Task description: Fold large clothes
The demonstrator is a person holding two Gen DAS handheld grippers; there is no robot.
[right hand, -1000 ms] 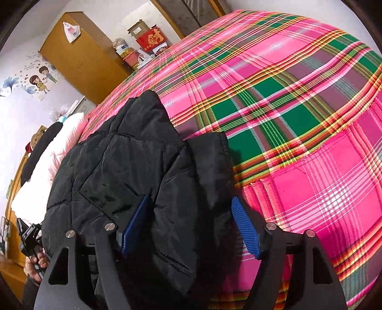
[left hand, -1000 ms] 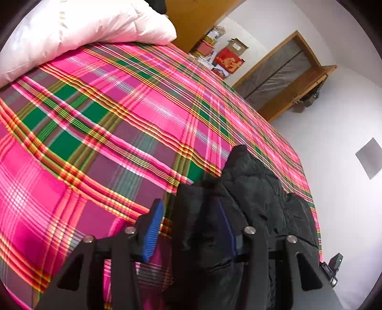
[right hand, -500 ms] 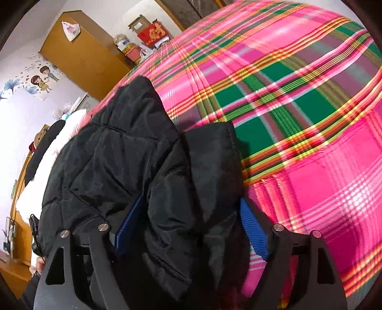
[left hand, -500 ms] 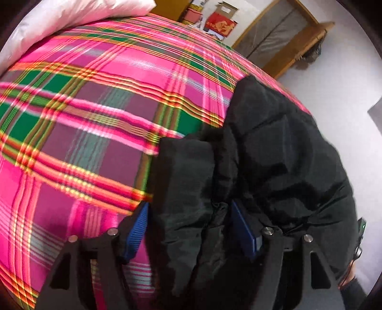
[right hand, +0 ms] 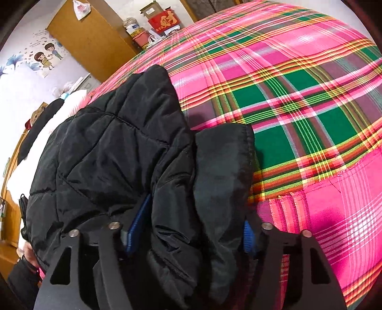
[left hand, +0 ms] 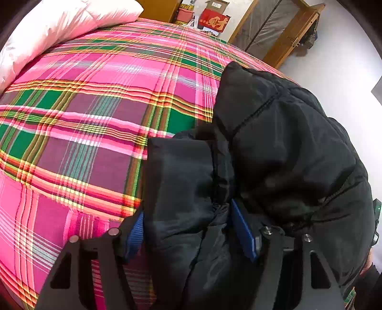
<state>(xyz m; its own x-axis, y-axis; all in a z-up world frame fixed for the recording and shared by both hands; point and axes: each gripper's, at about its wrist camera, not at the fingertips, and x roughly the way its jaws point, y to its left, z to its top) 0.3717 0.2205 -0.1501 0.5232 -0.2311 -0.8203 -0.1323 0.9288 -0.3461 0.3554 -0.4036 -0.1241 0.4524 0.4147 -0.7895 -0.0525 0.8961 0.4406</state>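
Note:
A black quilted puffer jacket point(left hand: 286, 147) lies bunched on a bed with a pink, green and yellow plaid cover point(left hand: 95, 119). My left gripper point(left hand: 191, 229) is around the jacket's left edge, with thick black fabric filling the space between its blue pads point(left hand: 243, 229). The jacket also shows in the right wrist view point(right hand: 114, 155). My right gripper point(right hand: 191, 229) is around the jacket's right edge, with folds of fabric between its blue pads point(right hand: 138, 221). Both sets of jaws stand fairly wide apart, pressed against the padded fabric.
A white pillow point(left hand: 59, 26) lies at the bed's far left corner. A wooden wardrobe point(right hand: 90, 40) and red boxes point(right hand: 164, 20) stand past the bed. A wooden door frame point(left hand: 281, 31) is at the back right. Bare plaid cover point(right hand: 310, 95) spreads right of the jacket.
Both grippers have moved forward onto the jacket's edges and their jaws have narrowed around the fabric. The jacket now fills more of both views.

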